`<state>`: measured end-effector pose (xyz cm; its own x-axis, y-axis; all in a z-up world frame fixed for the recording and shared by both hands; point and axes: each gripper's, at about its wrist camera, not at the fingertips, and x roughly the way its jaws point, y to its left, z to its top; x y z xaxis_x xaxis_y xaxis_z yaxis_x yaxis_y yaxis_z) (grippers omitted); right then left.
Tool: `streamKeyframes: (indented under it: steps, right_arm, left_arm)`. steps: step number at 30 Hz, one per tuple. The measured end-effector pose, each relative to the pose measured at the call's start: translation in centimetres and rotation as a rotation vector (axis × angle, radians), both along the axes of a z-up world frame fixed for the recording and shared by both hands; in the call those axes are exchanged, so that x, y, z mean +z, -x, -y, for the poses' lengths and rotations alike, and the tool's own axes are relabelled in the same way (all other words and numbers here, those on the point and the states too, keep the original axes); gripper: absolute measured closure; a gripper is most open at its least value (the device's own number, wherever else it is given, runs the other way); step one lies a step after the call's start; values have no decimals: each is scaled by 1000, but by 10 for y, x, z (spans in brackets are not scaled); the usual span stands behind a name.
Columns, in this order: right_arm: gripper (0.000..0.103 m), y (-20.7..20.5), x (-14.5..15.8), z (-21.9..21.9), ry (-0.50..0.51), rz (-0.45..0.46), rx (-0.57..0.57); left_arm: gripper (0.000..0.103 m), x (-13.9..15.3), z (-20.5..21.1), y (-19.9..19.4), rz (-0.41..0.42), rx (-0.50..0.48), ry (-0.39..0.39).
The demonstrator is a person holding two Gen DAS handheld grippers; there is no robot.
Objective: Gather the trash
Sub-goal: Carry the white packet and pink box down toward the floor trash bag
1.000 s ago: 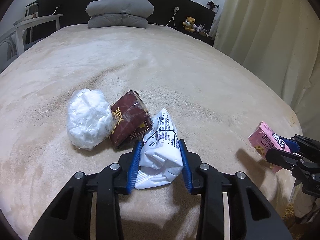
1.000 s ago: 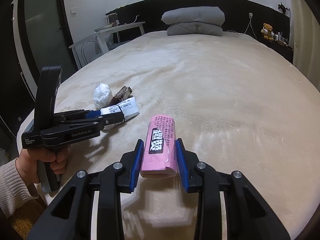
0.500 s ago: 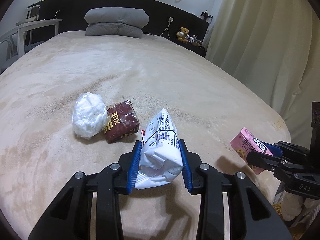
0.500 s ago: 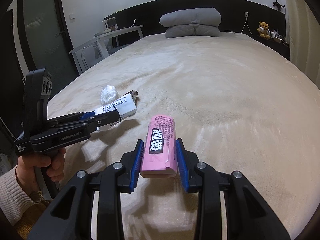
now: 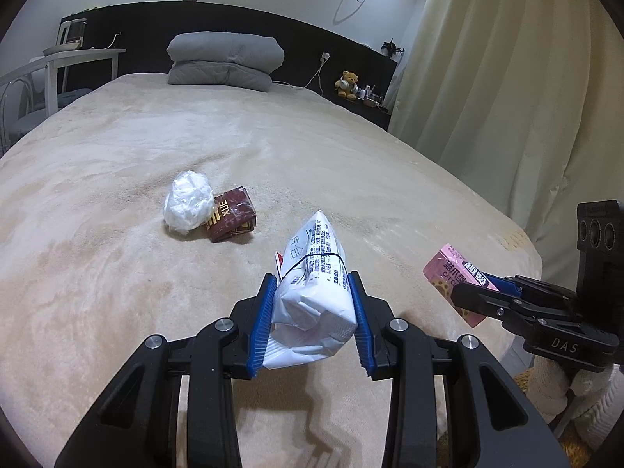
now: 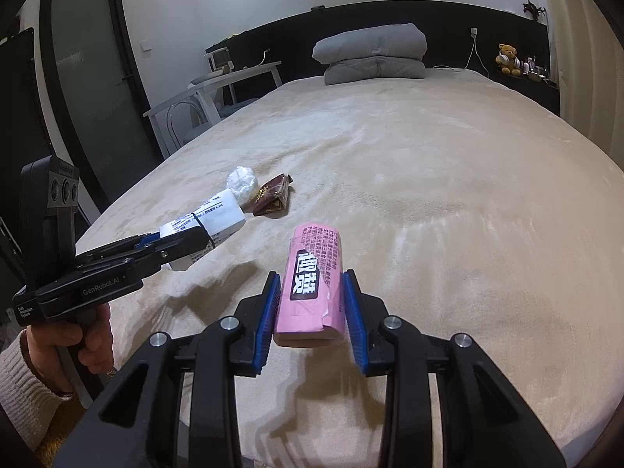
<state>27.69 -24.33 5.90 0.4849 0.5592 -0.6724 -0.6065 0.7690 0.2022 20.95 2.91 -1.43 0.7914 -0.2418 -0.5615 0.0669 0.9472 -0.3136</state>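
My left gripper (image 5: 312, 292) is shut on a white printed snack bag (image 5: 316, 288) and holds it above the beige bed (image 5: 117, 292); the bag also shows in the right wrist view (image 6: 206, 226). My right gripper (image 6: 312, 288) is shut on a pink snack packet (image 6: 314, 280), also lifted off the bed; it shows at the right in the left wrist view (image 5: 452, 277). A white crumpled plastic bag (image 5: 187, 201) and a dark red wrapper (image 5: 230, 220) lie touching on the bed beyond both grippers.
Grey folded pillows (image 5: 224, 58) lie at the black headboard (image 6: 448, 15). A cream curtain (image 5: 507, 97) hangs right of the bed. A white desk and chair (image 6: 210, 97) stand left of it, by a dark door (image 6: 97, 89). A teddy bear (image 5: 347, 82) sits on the shelf.
Both grippers have pulled back and up from the bed, each keeping its packet. The white plastic bag and dark red wrapper now lie farther away and have not moved.
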Motion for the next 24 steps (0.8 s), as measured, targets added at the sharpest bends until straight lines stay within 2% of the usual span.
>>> streamKeyframes:
  steps: [16,24]
  right_arm:
    - [69,81,20,27,-55,20,3]
    - [69,119,23,41,-68,27,4]
  left_arm:
    - [68,15,12,91,68,30,68]
    - [68,20,24,134,88,28,73]
